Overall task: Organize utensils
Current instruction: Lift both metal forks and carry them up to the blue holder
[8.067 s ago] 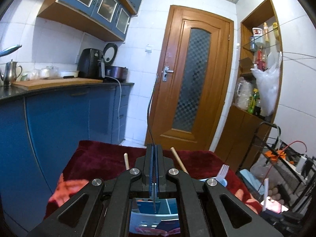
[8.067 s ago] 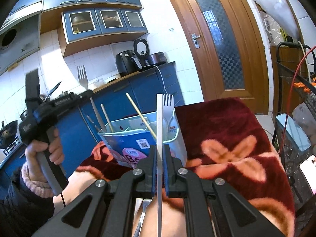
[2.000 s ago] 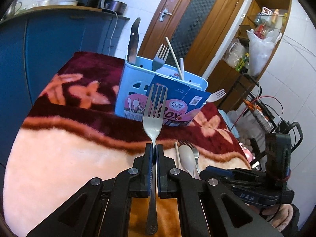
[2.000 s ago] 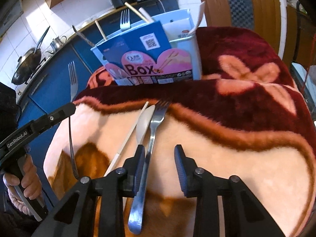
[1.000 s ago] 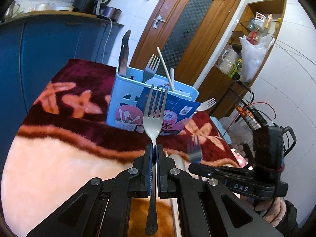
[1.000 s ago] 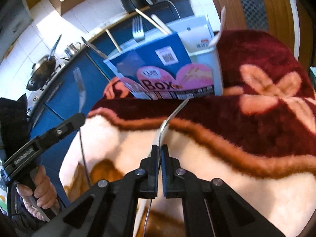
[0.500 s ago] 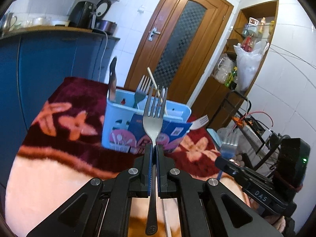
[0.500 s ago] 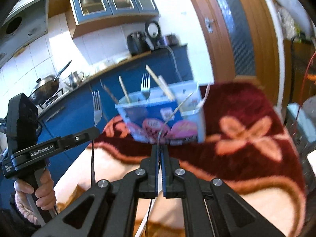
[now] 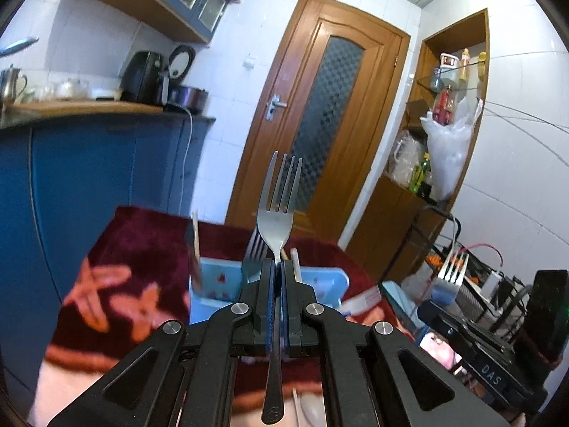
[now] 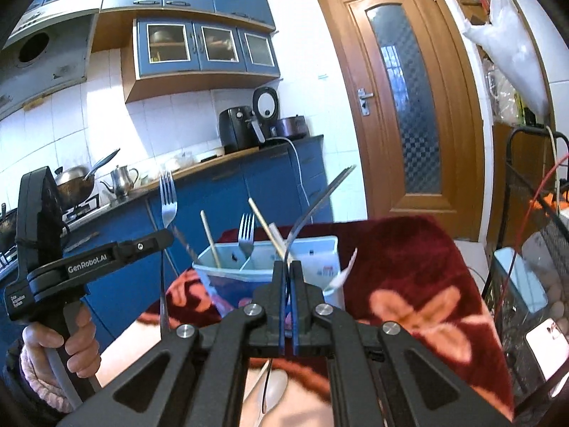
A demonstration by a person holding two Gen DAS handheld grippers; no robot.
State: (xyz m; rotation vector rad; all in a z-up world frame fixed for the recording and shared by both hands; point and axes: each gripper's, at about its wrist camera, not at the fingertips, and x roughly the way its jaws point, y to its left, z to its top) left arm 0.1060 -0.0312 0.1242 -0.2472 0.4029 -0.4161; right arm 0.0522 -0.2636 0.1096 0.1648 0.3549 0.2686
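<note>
My left gripper (image 9: 276,267) is shut on the handle of a steel fork (image 9: 279,199), tines pointing up. Behind it stands the light-blue utensil box (image 9: 213,284), with a fork, chopsticks and a knife upright inside. My right gripper (image 10: 287,267) is shut on a second steel fork (image 10: 313,210), seen edge-on and curving up to the right, just in front of the box (image 10: 320,245). The left gripper (image 10: 169,236) and its fork (image 10: 167,195) show at the left of the right wrist view. The right gripper (image 9: 435,309) shows at the lower right of the left wrist view. Both forks are held clear of the box.
A spoon (image 10: 275,391) and a chopstick lie on the red and cream blanket (image 10: 419,306) below the grippers. A white plastic fork (image 10: 346,274) leans out of the box's right side. Blue cabinets (image 9: 89,185) stand left, a wire rack (image 10: 533,249) right, a wooden door (image 9: 320,135) behind.
Both grippers have risen and tipped upward with their forks. The box has dropped lower in both views. The right fork has come up off the blanket.
</note>
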